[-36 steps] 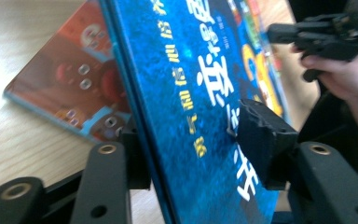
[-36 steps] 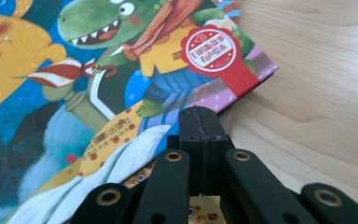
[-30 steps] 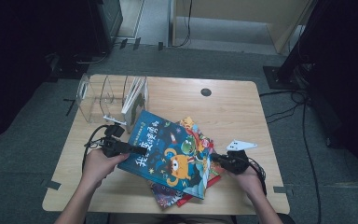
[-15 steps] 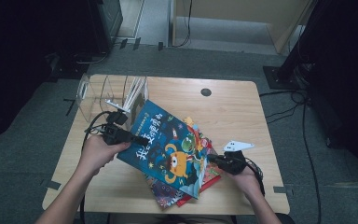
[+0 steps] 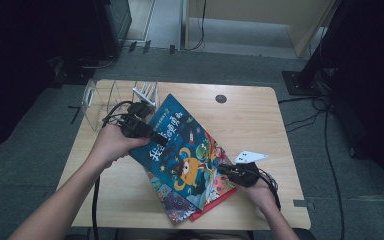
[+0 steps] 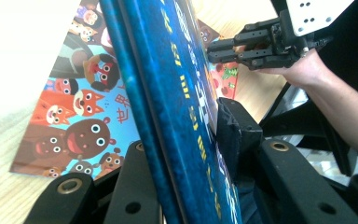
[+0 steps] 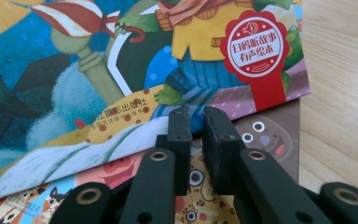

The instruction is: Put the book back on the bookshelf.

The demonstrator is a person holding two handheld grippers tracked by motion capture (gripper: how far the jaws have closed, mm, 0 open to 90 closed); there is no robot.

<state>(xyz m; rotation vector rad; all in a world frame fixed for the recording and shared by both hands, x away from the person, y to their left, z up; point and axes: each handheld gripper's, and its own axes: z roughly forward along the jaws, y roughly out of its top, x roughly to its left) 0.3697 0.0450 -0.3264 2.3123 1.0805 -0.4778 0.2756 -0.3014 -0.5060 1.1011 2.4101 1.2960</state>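
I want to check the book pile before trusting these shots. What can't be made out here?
- Lower books: in the high view the blue book covers them, so their number and titles stay hidden.
- Clear rack: its dividers are too faint in the high view to count.
- Left tongs: their inner pad faces are hidden by the blue book's spine in the left gripper view.
- Right tongs: whether the tips touch a cover is unclear.

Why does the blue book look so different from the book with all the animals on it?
The blue book is tilted, one edge lifted by the left gripper; the animal book lies flat on the table. The blue book is on top; the animal book sits underneath, partly covered. The blue cover is mostly dark blue; the animal cover is crowded with orange and brown faces. Both are colourful picture books.
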